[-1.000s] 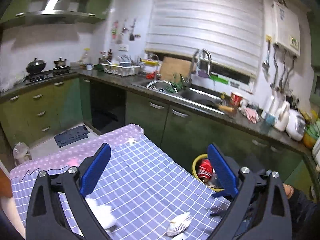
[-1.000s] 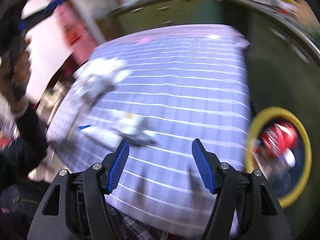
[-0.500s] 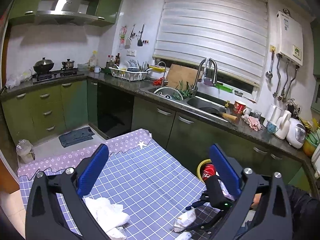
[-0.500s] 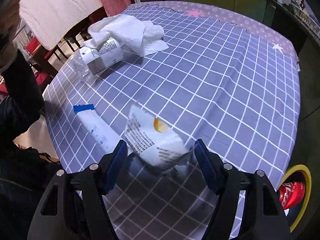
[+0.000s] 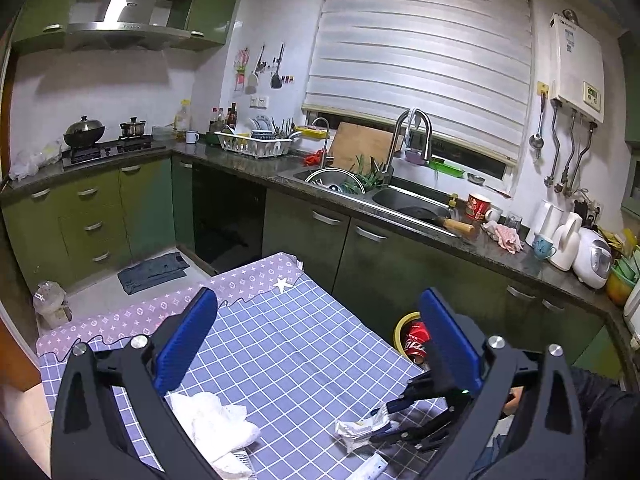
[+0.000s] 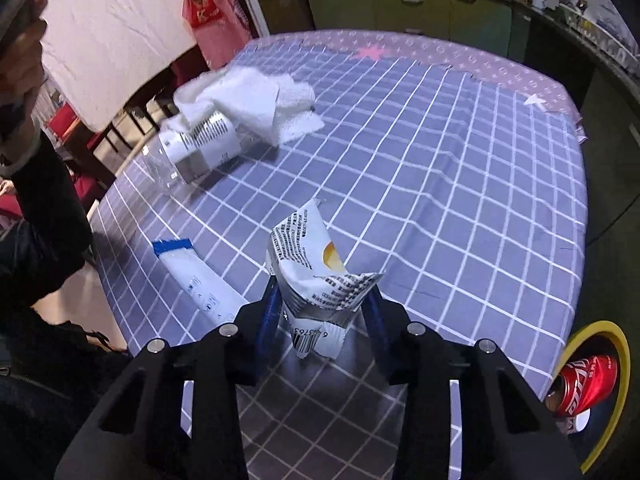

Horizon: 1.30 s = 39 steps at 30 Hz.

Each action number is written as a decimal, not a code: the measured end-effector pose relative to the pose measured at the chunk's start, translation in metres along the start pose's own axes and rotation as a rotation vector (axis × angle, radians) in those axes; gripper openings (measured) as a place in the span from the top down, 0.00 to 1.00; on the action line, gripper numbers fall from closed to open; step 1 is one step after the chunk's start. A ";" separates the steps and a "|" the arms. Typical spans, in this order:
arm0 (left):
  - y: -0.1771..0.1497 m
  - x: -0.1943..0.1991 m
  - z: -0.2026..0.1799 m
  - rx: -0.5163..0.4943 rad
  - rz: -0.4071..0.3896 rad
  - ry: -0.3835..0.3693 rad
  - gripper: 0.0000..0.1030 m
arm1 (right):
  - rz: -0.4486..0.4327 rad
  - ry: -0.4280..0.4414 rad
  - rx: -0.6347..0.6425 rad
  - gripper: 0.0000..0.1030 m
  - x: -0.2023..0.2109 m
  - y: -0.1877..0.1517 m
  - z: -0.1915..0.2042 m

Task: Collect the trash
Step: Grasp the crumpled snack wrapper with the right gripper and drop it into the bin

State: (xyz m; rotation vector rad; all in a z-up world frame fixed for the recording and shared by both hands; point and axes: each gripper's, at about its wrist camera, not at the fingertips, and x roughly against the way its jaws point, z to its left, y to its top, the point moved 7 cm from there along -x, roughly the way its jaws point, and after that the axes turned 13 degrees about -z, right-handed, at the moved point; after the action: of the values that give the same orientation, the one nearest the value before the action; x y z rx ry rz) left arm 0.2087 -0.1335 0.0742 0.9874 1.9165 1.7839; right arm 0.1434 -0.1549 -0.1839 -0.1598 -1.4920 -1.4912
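Right tool (image 6: 322,304) is pinching a crumpled white snack wrapper (image 6: 314,268) at the near edge of the checked table (image 6: 460,184). Left tool (image 5: 316,336) hangs spread above the table, gripping nothing. At 11 o'clock from the wrapper lie a labelled bottle (image 6: 196,146) and white tissue (image 6: 256,100), touching. A yellow-rimmed bin (image 6: 614,392) at 4 o'clock holds a red can (image 6: 584,384)

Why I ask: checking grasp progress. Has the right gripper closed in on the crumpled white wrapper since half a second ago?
Yes. The right gripper has moved forward over the checked tablecloth, and its jaws now pinch the crumpled wrapper.
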 end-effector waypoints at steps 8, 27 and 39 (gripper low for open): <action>-0.005 -0.002 -0.005 -0.016 0.010 0.002 0.06 | -0.161 -0.129 -0.103 0.61 0.080 0.004 -0.033; -0.021 -0.015 -0.020 -0.054 0.063 -0.023 0.06 | -0.131 -0.589 -0.554 0.59 0.174 -0.113 -0.227; -0.032 -0.025 -0.027 -0.075 0.122 -0.060 0.06 | -0.190 -0.582 -0.554 0.38 0.181 -0.104 -0.221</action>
State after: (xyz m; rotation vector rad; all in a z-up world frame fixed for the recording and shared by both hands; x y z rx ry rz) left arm 0.1998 -0.1694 0.0424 1.1403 1.7743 1.8562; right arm 0.0958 -0.4555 -0.1843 -0.8645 -1.5154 -2.1079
